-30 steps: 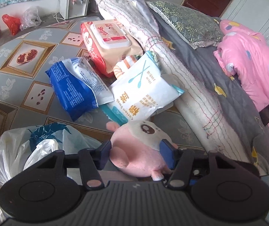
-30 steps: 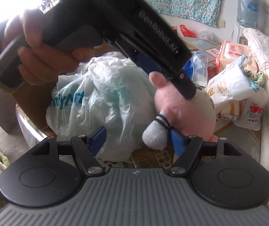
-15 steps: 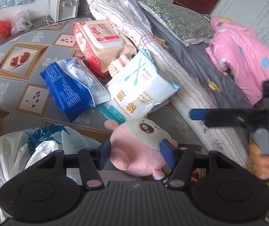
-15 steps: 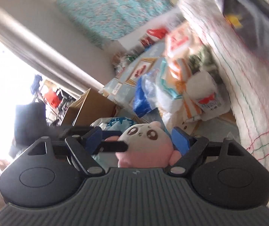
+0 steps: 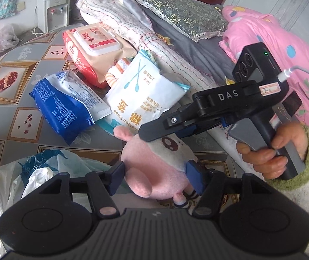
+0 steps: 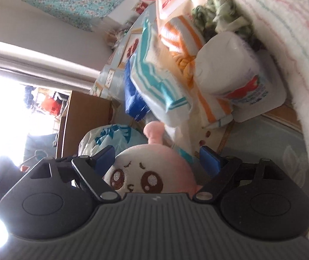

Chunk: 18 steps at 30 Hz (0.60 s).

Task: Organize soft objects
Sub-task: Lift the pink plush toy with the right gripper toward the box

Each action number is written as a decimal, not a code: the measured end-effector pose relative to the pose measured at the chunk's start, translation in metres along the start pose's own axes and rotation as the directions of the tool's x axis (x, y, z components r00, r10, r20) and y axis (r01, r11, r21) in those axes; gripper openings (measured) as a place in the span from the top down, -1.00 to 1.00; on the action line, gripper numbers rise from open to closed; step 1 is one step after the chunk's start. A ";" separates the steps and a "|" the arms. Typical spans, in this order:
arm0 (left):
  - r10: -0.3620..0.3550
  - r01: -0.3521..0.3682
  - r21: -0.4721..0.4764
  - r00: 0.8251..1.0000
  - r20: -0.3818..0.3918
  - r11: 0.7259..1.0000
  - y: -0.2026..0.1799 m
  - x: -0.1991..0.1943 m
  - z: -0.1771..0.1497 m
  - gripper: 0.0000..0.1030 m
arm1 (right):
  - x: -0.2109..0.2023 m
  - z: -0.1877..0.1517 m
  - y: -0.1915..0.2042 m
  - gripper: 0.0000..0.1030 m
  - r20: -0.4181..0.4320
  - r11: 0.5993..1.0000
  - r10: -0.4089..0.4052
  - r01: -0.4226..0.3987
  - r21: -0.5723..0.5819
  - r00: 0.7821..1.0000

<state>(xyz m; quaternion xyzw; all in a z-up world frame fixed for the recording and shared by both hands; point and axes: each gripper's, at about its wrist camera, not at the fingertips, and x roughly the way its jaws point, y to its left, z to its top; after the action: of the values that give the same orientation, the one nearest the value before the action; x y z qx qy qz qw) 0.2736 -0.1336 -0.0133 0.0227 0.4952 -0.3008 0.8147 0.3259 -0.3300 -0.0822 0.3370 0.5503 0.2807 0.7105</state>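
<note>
1. My left tongs (image 5: 154, 173) hold the pink plush toy (image 5: 158, 162) by its body, a blue pad on each flank. These tongs have just been easing wider, and the pads sit against the fabric.
2. My right tongs (image 6: 156, 158) come in from the side and straddle the toy's white face. They have just been opening and stand wide: one pad is just beside the head, the other is clear of it, so nothing is gripped.
3. In the left wrist view, one black finger of the right tongs lies across the top of the toy's head, and my right hand (image 5: 269, 153) is wrapped around the handle in a fleecy sleeve.
4. The toy is at the near edge of the patterned tabletop (image 5: 7, 112), just beside a crumpled plastic bag (image 5: 35, 173). Its ear reaches the cotton swab packet (image 5: 145, 95).
5. Further back, a blue packet (image 5: 63, 106) lies beside the swabs, and a wet wipes pack (image 5: 94, 47) lies behind both.
6. A rolled white quilt (image 5: 115, 15) runs along the far side of the pile. Beyond it is the bed (image 5: 197, 52) with a pink duvet (image 5: 273, 32).
</note>
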 end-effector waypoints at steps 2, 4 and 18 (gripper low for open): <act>0.001 -0.001 0.008 1.000 -0.004 1.000 -0.001 0.000 -0.001 -0.27 | 0.003 -0.001 0.001 -0.66 -0.016 1.000 0.012 -0.012 0.002 1.000; 0.005 -0.005 0.015 1.000 -0.012 1.000 -0.002 0.001 -0.001 -0.29 | 0.005 -0.003 0.003 -0.66 -0.012 1.000 0.012 -0.012 -0.003 1.000; 0.012 -0.016 0.090 0.999 0.037 0.996 -0.031 -0.016 -0.007 -0.27 | -0.035 -0.044 0.054 -0.51 0.180 0.972 -0.086 0.122 -0.200 0.980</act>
<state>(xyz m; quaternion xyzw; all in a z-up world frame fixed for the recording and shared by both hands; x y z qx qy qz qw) 0.2466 -0.1491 0.0048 0.0577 0.4659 -0.3176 0.8238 0.2738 -0.3164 -0.0261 0.2534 0.4722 0.2696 0.8001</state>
